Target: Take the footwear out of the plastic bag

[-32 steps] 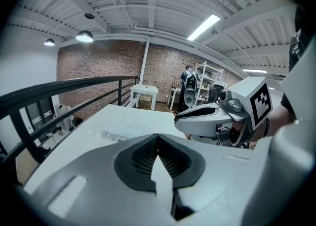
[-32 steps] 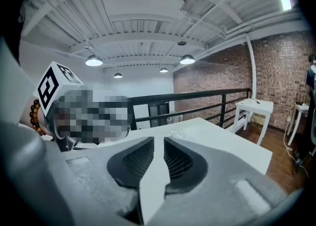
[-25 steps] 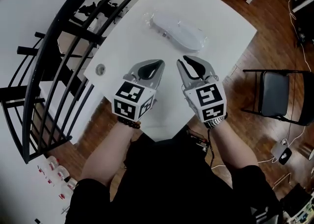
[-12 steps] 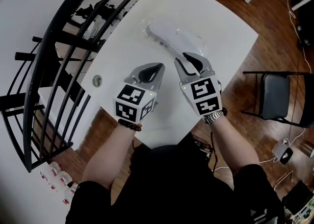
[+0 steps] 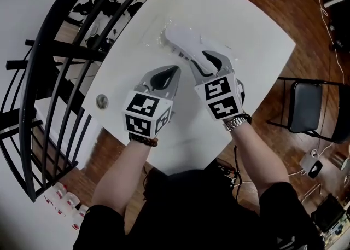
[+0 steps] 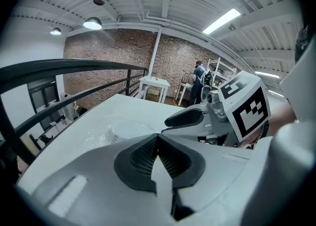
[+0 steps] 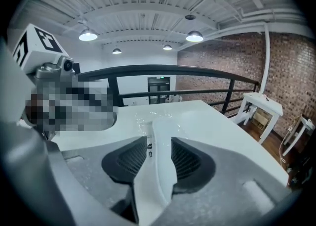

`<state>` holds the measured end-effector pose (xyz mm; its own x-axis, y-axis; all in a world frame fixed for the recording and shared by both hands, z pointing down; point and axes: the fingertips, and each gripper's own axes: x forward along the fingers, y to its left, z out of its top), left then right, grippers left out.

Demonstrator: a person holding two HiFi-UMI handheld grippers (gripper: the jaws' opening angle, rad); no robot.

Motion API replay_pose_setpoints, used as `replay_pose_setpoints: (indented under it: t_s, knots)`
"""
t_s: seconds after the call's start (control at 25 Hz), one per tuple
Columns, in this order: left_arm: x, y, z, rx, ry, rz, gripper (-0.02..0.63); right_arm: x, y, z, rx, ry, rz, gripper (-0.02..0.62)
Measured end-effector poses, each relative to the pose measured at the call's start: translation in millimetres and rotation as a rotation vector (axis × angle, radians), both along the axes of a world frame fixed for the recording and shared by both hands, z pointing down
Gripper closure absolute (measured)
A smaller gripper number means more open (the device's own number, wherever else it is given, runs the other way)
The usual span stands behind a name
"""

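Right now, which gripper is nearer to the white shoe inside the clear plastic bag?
Right. The right gripper, jaws just opening, has the near end of the white shoe between them. The shut left gripper is short of the bag.

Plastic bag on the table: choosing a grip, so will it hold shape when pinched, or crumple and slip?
The plastic bag looks thin, wrinkled and glinting, so it probably crumples and slips over the white shoe inside. On the smooth table, both would likely slide if pushed.

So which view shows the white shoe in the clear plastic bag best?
The head view: nearly the whole white shoe in its clear plastic bag, from above. The right gripper view shows it close but foreshortened; the left gripper view, only a low glimpse.
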<state>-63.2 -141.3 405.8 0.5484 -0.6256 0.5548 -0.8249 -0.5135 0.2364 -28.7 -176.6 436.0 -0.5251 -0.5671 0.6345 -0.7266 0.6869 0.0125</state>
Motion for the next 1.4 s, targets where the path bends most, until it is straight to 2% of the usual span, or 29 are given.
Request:
replay_pose_setpoints:
  t_s: [0.52,0.72,0.84,1.4]
  knots:
    - [-21.6,-12.9,27.1,-0.046,0.011,-0.038,0.592,-9.1,-15.2,54.4,-0.088,0.175,-0.060,0.464]
    - [-27.2,-8.6,26.0,-0.049,0.012,-0.044,0.592,-11.4,-11.3,49.2,-0.070,0.187,-0.051,0.562]
    - [-24.8,-7.7,25.1,-0.046,0.009,-0.044,0.592,-7.0,-10.0,47.6,-0.065,0.187,-0.046,0.589]
    - [-44.0,-0.5,14.9,-0.020,-0.027,-0.100,0.592,15.7,18.2,46.0,-0.084,0.182,-0.039,0.597]
